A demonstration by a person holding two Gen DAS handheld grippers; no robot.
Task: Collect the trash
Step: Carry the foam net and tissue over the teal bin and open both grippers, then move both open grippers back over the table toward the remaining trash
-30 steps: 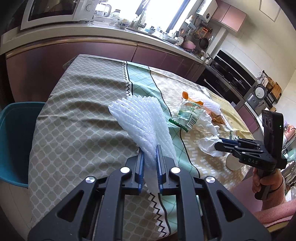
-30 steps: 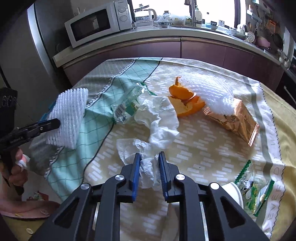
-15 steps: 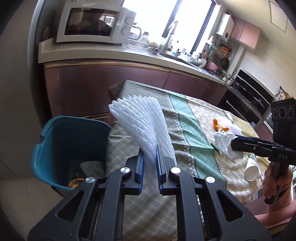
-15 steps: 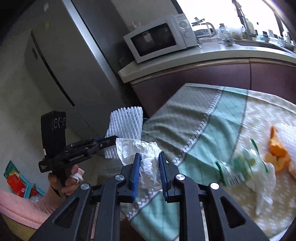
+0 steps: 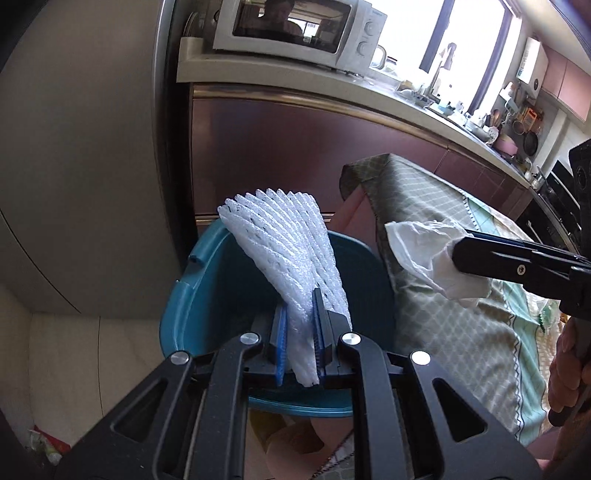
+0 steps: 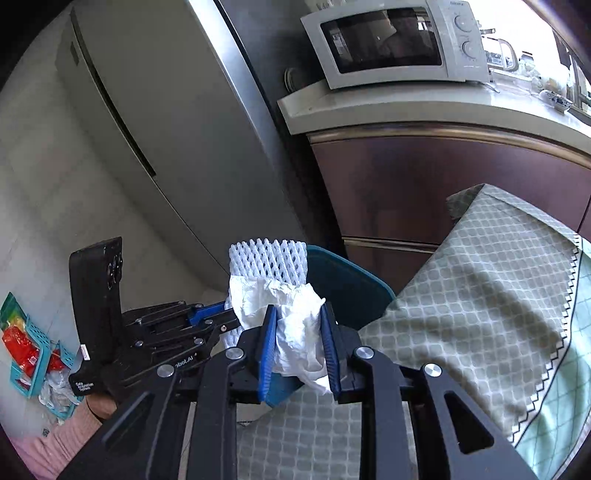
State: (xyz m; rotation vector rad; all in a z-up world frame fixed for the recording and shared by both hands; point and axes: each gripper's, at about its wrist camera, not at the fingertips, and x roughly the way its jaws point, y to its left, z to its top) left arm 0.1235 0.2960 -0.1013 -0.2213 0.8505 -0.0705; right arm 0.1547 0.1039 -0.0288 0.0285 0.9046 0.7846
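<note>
My left gripper [image 5: 299, 314] is shut on a white foam fruit net [image 5: 284, 243] and holds it over the open teal trash bin [image 5: 192, 295] beside the table. My right gripper [image 6: 298, 314] is shut on a crumpled white tissue [image 6: 291, 314], held just right of the bin [image 6: 347, 284] above the table's edge. The tissue [image 5: 428, 254] and the right gripper's fingers [image 5: 517, 262] show at the right of the left wrist view. The foam net [image 6: 267, 258] and the left gripper [image 6: 207, 321] show in the right wrist view.
The table with its patterned cloth [image 5: 461, 295] lies right of the bin. A grey fridge [image 6: 166, 129] and brown cabinets [image 5: 295, 155] with a microwave [image 5: 291, 27] stand behind. A small teal basket with red packets [image 6: 26, 354] sits on the floor.
Both grippers have swung left, off the table, to the teal bin, carrying the foam net and the tissue. The bin now lies directly under the left gripper.
</note>
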